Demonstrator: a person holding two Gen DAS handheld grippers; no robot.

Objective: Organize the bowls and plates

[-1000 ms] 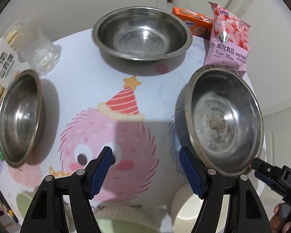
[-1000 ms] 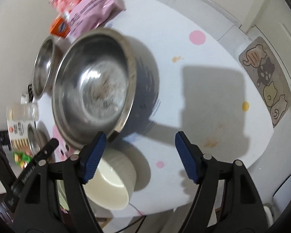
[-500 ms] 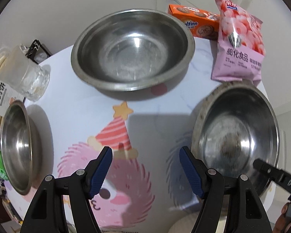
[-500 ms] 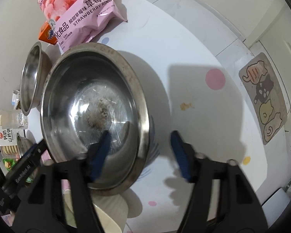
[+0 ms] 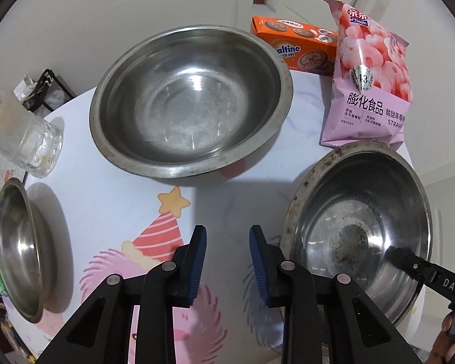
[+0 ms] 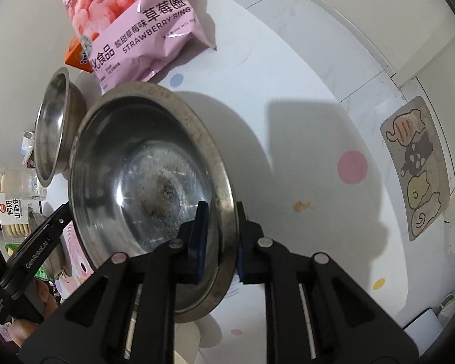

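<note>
Near rim of the dirty bowl pinched by the right gripper [image 6: 220,236].

The dirty bowl [image 6: 148,188] lay on the surface [image 6: 288,97], its rim between jaws just closed onto it; the left gripper [image 5: 227,261], just narrowed on nothing, was held beside it, the big bowl [image 5: 191,100] beyond.

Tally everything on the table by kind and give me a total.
Steel bowls: 3
Snack bags: 1 (pink)
Biscuit boxes: 1 (orange)
Glass cups: 1
Total: 6, not counting the cut-off packets at the left edge.
</note>
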